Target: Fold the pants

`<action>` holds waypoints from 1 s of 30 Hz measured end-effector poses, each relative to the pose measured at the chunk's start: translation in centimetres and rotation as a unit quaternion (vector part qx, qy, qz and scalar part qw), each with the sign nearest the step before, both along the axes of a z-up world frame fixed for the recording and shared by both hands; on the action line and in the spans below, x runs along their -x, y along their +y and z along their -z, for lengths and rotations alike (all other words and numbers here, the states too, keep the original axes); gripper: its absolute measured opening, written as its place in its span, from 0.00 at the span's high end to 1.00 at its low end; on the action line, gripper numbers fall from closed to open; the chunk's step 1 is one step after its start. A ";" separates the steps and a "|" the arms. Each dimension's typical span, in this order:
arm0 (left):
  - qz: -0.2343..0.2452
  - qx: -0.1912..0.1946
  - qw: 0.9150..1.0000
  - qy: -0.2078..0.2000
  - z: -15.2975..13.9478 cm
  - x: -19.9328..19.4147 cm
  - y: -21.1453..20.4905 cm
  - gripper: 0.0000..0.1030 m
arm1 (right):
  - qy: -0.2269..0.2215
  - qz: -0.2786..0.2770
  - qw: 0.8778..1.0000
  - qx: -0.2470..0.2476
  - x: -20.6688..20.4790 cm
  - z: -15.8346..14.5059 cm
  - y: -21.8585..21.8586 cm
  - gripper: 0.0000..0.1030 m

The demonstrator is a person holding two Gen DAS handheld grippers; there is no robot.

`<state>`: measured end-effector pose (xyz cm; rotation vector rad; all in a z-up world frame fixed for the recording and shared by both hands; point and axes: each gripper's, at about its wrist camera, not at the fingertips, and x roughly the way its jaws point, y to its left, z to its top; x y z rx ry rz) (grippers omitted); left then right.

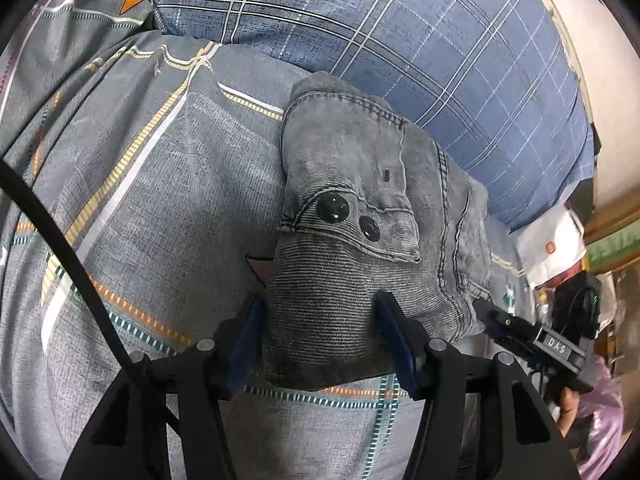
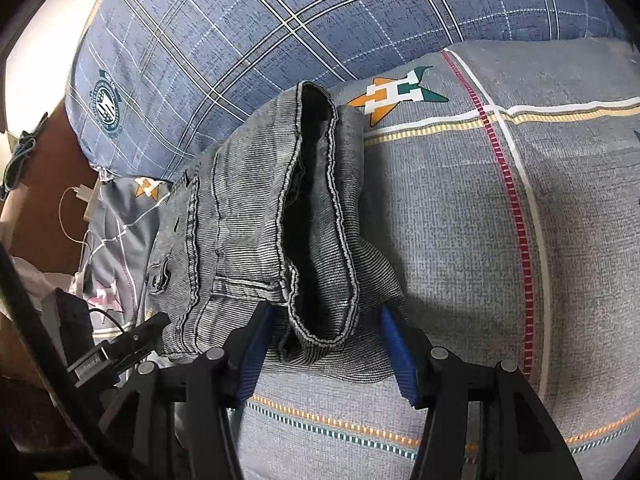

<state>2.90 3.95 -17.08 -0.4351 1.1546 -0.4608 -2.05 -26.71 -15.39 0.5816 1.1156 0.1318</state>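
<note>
The grey denim pants [image 1: 360, 184] lie as a folded bundle on the bed, two black buttons [image 1: 334, 208] facing up. My left gripper [image 1: 320, 300] straddles the bundle's near end. Its blue pads [image 1: 246, 340] stand wide apart, with fabric lying between them and no squeeze on it. In the right wrist view the pants [image 2: 240, 220] show a dark hemmed opening [image 2: 316, 208]. My right gripper [image 2: 326, 309] straddles that near end, open, cloth between its fingers. Each gripper shows at the other view's edge: the right gripper [image 1: 486, 308], the left gripper [image 2: 160, 322].
The grey patterned bedsheet [image 1: 140, 200] [image 2: 460, 220] covers the bed. A blue plaid pillow [image 1: 400, 32] [image 2: 240, 20] lies just behind the pants. A white bag [image 1: 552, 248] and a hand [image 1: 568, 408] show past the bed's right edge. A charger with its cable [image 2: 80, 200] lies left.
</note>
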 end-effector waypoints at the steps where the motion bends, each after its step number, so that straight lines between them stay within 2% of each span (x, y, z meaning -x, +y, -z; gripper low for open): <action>1: 0.002 -0.001 1.000 -0.004 0.0 0.0 0.0 0.42 | 0.000 -0.002 1.000 0.000 0.0 0.1 0.0 0.43; 3: 0.000 0.001 1.000 -0.004 0.4 -0.2 -0.1 0.42 | 0.001 -0.001 1.000 -0.004 0.0 0.3 -0.1 0.43; 5: -0.005 0.021 1.000 0.009 0.9 -0.5 0.3 0.48 | 0.001 -0.006 1.000 -0.002 -0.1 0.2 -0.1 0.46; 6: -0.008 0.029 1.000 0.006 0.6 -0.3 0.6 0.57 | 0.000 -0.008 1.000 0.001 -0.1 0.1 0.0 0.58; 7: -0.006 0.037 0.999 -0.001 0.0 0.0 0.7 0.63 | -0.003 -0.013 1.000 -0.002 -0.3 -0.2 0.5 0.75; 8: -0.001 0.049 0.999 -0.019 -0.9 0.4 0.8 0.64 | -0.014 -0.020 1.000 -0.009 -0.1 -0.8 0.7 0.80; 10: 0.008 0.057 0.997 -0.052 -2.5 1.1 0.9 0.65 | -0.041 -0.024 0.999 -0.004 0.5 -2.5 0.9 0.82; 12: 0.020 0.039 0.998 -0.055 -2.5 1.0 0.6 0.65 | -0.052 -0.026 0.998 0.007 0.8 -3.4 0.9 0.82; 15: 0.014 -0.001 1.000 -0.001 0.6 -0.2 0.0 0.65 | 0.006 -0.022 1.000 -0.001 -0.1 -0.1 0.7 0.82; 17: 0.012 0.005 1.000 -0.013 -0.1 0.1 0.1 0.65 | 0.006 -0.018 1.000 -0.018 0.0 0.1 0.3 0.82; 19: 0.033 -0.039 0.997 -0.060 -1.0 0.7 -1.0 0.64 | -0.017 -0.027 0.999 0.006 0.2 -1.2 0.6 0.82; 21: 0.033 -0.073 0.996 -0.050 0.3 0.5 -1.8 0.58 | 0.000 -0.027 1.000 0.012 0.0 -0.1 0.8 0.82; 22: 0.026 -0.072 0.996 -0.048 0.5 0.5 -1.7 0.56 | 0.008 -0.029 0.999 0.012 -0.2 0.5 1.0 0.80; 26: 0.021 -0.051 0.998 -0.037 -0.2 0.4 -0.7 0.51 | -0.004 -0.031 0.999 0.020 0.0 -0.3 1.1 0.75; 29: 0.004 -0.045 0.998 -0.036 -0.5 0.4 0.5 0.46 | -0.012 -0.018 1.000 0.013 0.5 -0.8 0.6 0.62; 30: 0.001 -0.040 0.999 -0.036 -0.4 0.6 1.2 0.45 | -0.016 -0.014 1.000 0.013 0.8 -1.1 0.2 0.54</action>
